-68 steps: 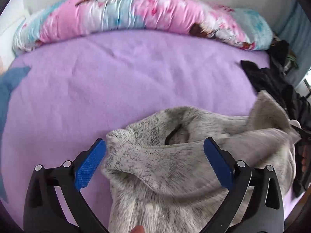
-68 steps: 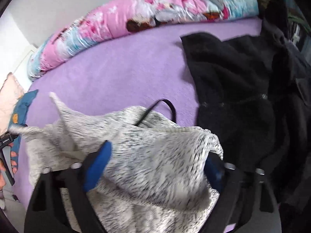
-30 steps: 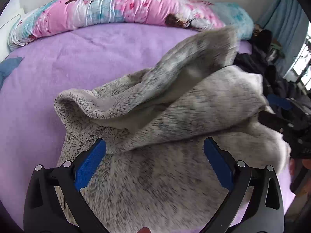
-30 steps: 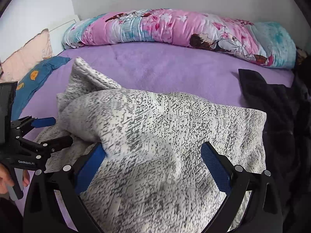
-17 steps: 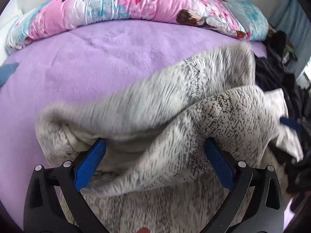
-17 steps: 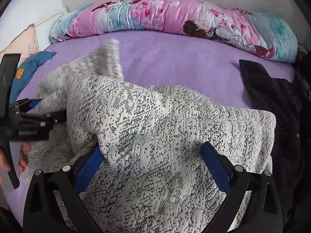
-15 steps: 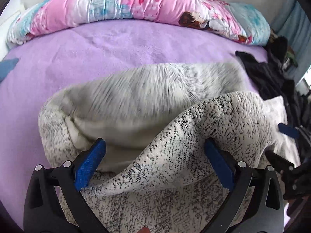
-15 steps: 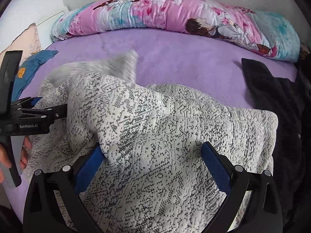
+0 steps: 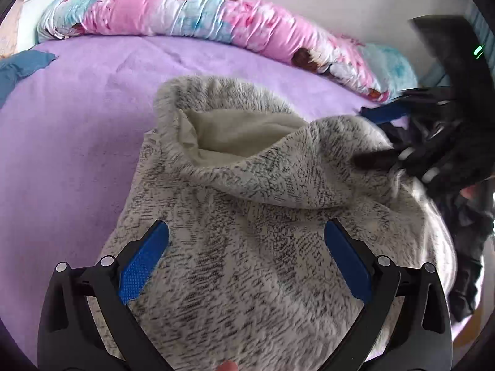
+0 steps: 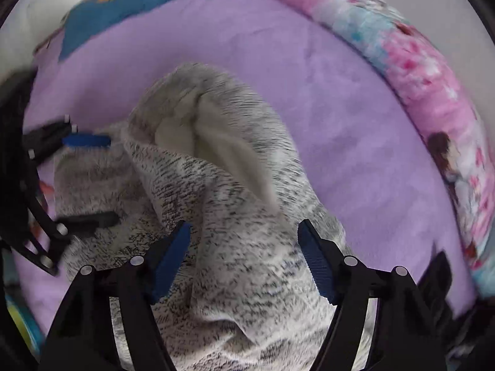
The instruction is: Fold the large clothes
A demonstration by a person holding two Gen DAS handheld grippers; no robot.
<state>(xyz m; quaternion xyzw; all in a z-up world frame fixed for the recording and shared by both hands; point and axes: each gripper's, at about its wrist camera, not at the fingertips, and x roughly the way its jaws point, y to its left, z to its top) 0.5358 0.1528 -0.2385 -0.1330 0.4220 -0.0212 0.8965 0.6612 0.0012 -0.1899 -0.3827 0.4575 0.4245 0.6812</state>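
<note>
A grey speckled fleece garment (image 9: 247, 216) with a cream lining lies bunched on the purple bed (image 9: 77, 130). My left gripper (image 9: 246, 259) is open, its blue pads over the garment's near part. My right gripper (image 10: 243, 256) is open too, with a raised fold of the garment (image 10: 235, 167) between its fingers. In the left wrist view the right gripper shows blurred at the garment's right edge (image 9: 399, 154). In the right wrist view the left gripper (image 10: 83, 179) shows at the garment's left edge.
A long pink and blue pillow (image 9: 216, 21) lies along the wall at the bed's far edge. Dark clothes (image 9: 470, 216) are piled at the right. A blue cushion (image 10: 130, 3) lies at the bed's far left corner.
The garment has dropped from a raised, spread state into a bunched heap with its lining showing. The right gripper has swung round to the left and its fingers stand closer together.
</note>
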